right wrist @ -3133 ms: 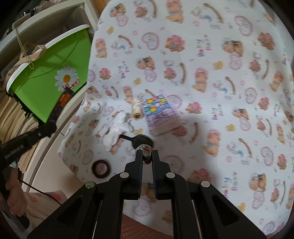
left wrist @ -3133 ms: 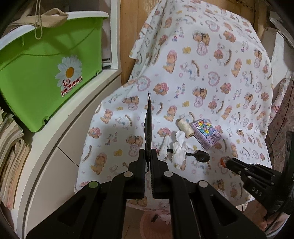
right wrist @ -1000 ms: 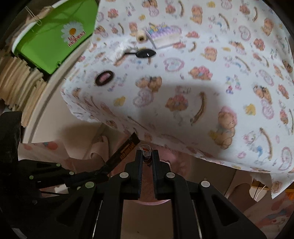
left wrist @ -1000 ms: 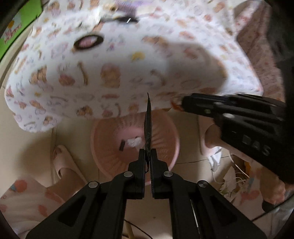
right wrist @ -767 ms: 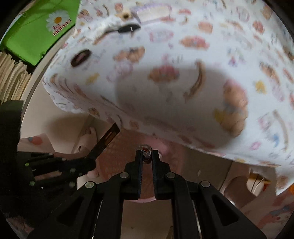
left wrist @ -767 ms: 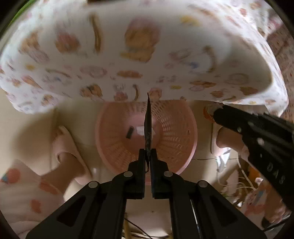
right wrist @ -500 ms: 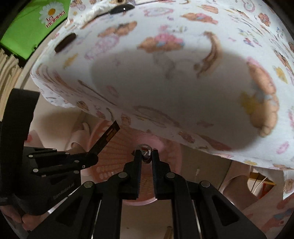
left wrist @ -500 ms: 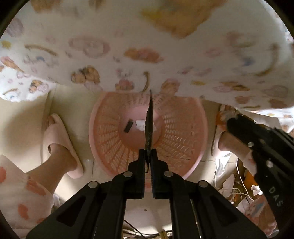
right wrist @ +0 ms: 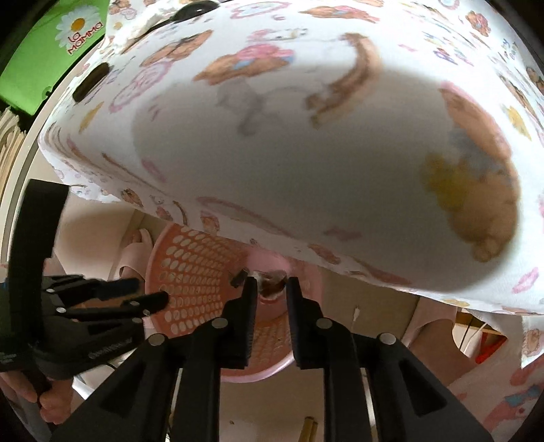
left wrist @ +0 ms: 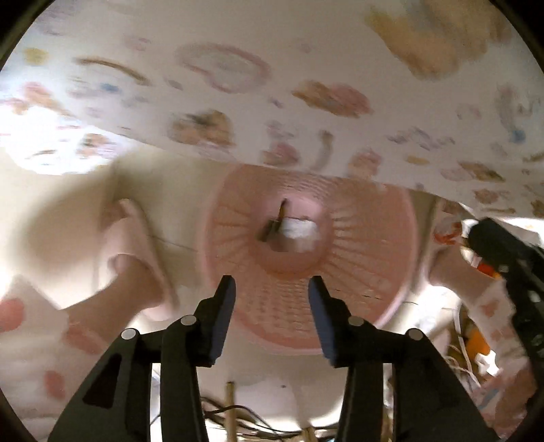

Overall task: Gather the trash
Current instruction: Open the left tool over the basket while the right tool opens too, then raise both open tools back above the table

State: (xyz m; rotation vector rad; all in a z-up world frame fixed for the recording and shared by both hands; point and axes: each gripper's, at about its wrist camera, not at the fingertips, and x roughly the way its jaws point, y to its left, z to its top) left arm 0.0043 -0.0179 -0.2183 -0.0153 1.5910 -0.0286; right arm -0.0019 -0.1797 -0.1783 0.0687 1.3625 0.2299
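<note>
a white cloth printed with teddy bears and pink hearts (right wrist: 306,129) drapes over the worktop and hangs past its edge. at the top left, a green plastic tub (right wrist: 44,57) with a daisy logo sits on a white shelf (right wrist: 20,163), with stacked papers (right wrist: 8,132) beside it. a black spoon (right wrist: 193,12) and a dark ring-shaped item (right wrist: 91,81) lie on the cloth. on the floor below, a pink slipper (left wrist: 136,238) is worn on a foot, and tangled cables (left wrist: 238,421) lie nearby.

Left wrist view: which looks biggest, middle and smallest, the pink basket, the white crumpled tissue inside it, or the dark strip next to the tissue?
1. Round pink plastic basket, by far the biggest.
2. White crumpled tissue on the basket's bottom.
3. Thin dark strip, slightly smaller, though blur makes that unsure.
</note>
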